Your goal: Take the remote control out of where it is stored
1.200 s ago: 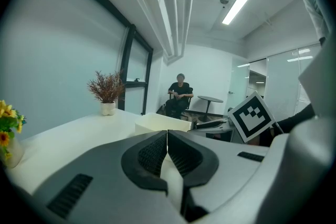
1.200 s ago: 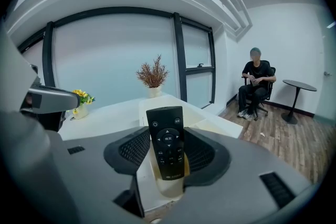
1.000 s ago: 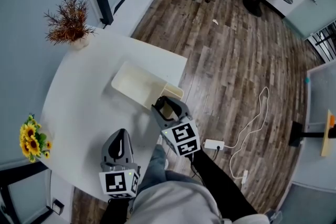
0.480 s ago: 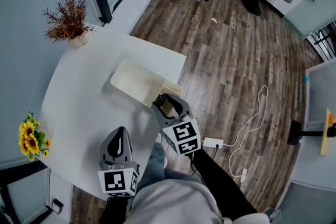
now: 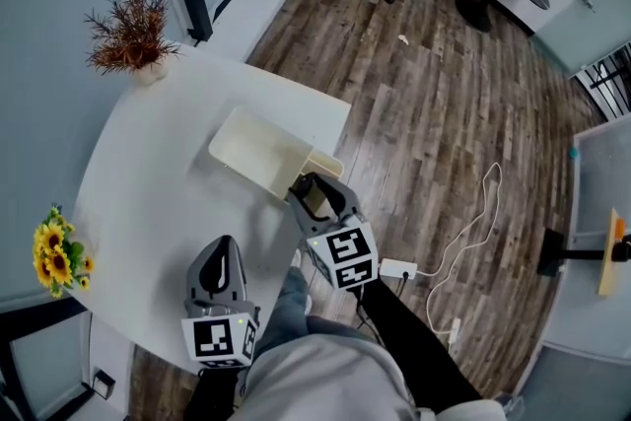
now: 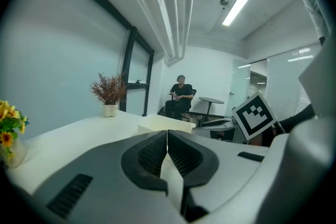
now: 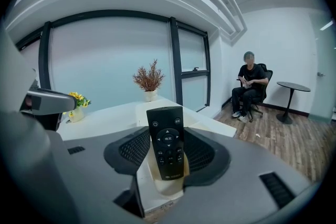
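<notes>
Standing upright in the end pocket (image 7: 169, 185) of the cream box (image 5: 254, 153), the remote control (image 7: 167, 145) shows its button face to the right gripper view. Lower end down in the pocket, upper part well clear of the rim.

Box lies on the white bench (image 5: 148, 182); its pocket end sits at the bench edge nearest the wooden floor.

Right hand-held gripper (image 5: 315, 195): at the pocket end of the box, jaws either side of the remote, ribbed pads against its two long edges. Reads as pinching it across the width, gap closed down to the remote's body.

Left hand-held gripper (image 5: 223, 249): well back from the box, on the person's side, low over bare bench. Jaws pressed together, nothing between them. Pointed roughly toward the box but not near it.

Key relation: the remote's long axis runs vertical, along the pocket's depth, and it lies directly between the right jaws. Right side is the nearer one by far, and already on it.

Judgement: grasp looks made, extraction not yet done. Next move likely a straight lift along that long axis, away from the box. Risk: the pocket fits snugly, so a tilted pull could drag the light box with it. The left is free to steady the box if it does.
</notes>
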The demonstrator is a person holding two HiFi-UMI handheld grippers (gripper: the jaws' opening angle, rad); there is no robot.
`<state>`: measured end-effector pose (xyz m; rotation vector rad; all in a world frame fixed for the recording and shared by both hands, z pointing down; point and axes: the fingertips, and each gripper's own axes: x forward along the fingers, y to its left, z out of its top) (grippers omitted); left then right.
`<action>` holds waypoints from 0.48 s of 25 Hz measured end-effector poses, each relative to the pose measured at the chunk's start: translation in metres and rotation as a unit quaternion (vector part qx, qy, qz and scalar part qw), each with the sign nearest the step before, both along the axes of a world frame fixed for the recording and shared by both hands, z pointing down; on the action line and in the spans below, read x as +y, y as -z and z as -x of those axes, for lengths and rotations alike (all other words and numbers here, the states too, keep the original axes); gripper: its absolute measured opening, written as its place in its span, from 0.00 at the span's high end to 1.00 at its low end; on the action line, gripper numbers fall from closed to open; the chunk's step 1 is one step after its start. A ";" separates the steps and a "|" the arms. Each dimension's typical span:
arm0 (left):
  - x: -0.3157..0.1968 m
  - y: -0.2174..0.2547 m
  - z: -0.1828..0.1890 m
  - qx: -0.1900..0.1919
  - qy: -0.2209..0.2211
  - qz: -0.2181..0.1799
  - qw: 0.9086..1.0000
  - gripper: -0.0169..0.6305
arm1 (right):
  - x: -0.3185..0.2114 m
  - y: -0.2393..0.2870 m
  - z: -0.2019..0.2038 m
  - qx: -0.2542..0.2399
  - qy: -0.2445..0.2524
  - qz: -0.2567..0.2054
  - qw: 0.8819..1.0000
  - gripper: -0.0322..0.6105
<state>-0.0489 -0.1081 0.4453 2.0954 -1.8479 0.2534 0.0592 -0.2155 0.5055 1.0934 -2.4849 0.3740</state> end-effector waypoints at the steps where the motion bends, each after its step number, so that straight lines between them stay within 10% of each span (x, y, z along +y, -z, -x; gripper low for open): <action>1: 0.000 0.000 0.000 0.000 0.001 -0.001 1.000 0.96 | 0.000 0.000 0.000 0.000 0.000 0.001 1.000 0.64; 12: 0.002 0.003 -0.001 0.006 0.001 -0.002 1.000 0.96 | 0.001 0.001 -0.001 -0.004 0.001 0.004 1.000 0.64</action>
